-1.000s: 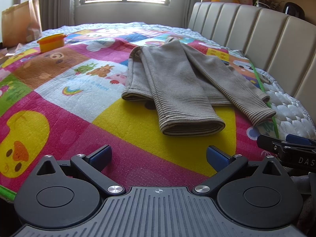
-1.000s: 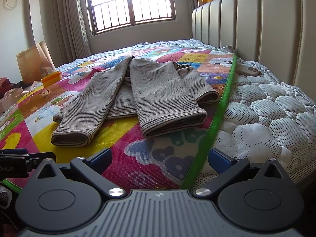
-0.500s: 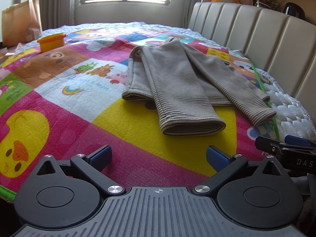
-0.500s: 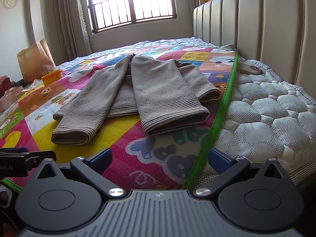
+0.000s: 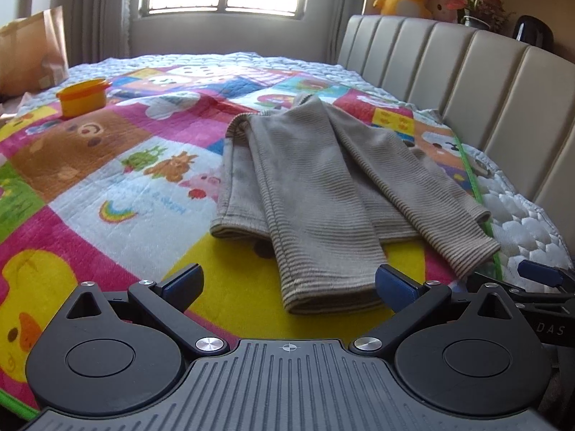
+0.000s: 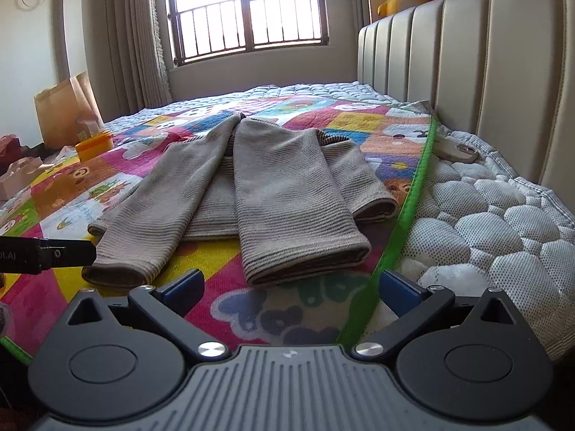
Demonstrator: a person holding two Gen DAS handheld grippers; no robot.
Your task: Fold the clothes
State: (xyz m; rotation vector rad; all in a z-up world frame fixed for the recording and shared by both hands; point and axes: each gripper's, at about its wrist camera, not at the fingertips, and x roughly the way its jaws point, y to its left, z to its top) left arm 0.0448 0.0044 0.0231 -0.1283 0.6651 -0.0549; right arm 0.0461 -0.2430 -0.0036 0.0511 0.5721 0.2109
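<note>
While both my hand-held grippers, left (image 5: 287, 283) and right (image 6: 289, 287), stand spread apart and empty, the taupe sweater (image 5: 323, 186) lies on the quilt (image 5: 107, 186) near the bed's headboard edge; sleeves folded inward.

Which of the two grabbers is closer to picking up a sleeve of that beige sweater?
Probably the left gripper: the nearer sleeve cuff lies almost between its open fingertips. The right gripper, also open, has the other sleeve cuff a bit farther ahead.
</note>
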